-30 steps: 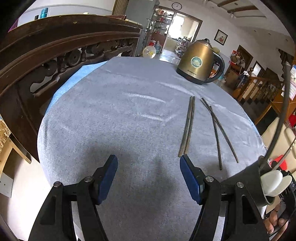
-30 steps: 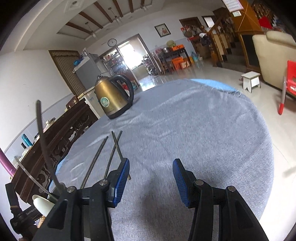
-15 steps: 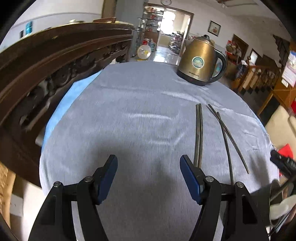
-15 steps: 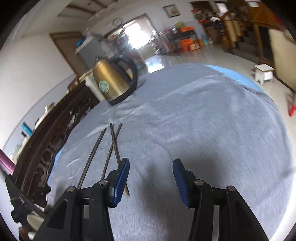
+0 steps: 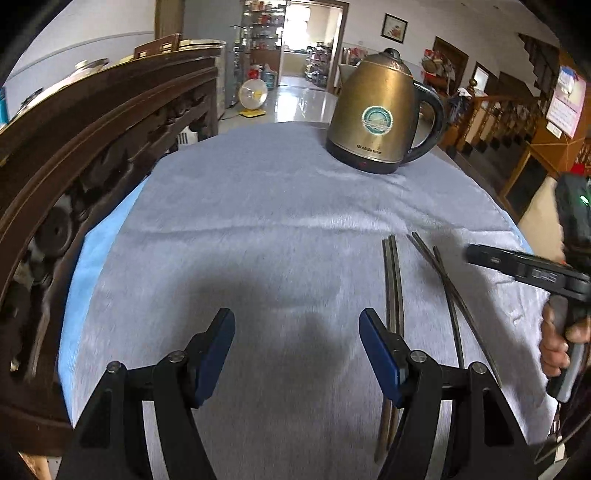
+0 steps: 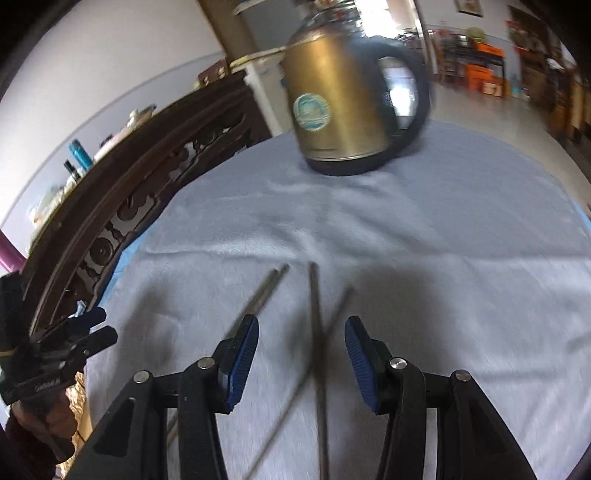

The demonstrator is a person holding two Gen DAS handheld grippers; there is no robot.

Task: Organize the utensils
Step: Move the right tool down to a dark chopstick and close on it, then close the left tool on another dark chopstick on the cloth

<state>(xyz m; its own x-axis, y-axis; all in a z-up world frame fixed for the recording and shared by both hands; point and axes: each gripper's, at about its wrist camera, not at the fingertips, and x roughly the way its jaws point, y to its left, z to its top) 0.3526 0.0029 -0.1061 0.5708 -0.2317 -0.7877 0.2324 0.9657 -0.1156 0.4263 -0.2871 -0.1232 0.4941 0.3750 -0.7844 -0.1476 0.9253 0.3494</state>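
Four chopsticks (image 5: 393, 284) lie loose near the counter's (image 5: 258, 221) right edge, none gathered yet, one pair parallel, the other crossed beneath the spread right hand-held gripper (image 6: 301, 356), the left hand-held gripper (image 5: 297, 350) spread empty beside them.

You've got a gold kettle (image 5: 376, 118) with a black handle and round teal sticker, upper right of centre in the left view, standing on the grey-blue tablecloth (image 5: 258, 229). In your right view the kettle (image 6: 343, 110) sits top centre, blurred. Dark carved wooden furniture (image 5: 92, 147) fills the left edge, beside the cloth. A small fan (image 5: 253, 96) stands on the shiny floor near the lit doorway (image 5: 310, 33), top centre. A framed picture (image 5: 396, 23) hangs upper right; what looks like a stair railing (image 5: 495, 118) is at far right.
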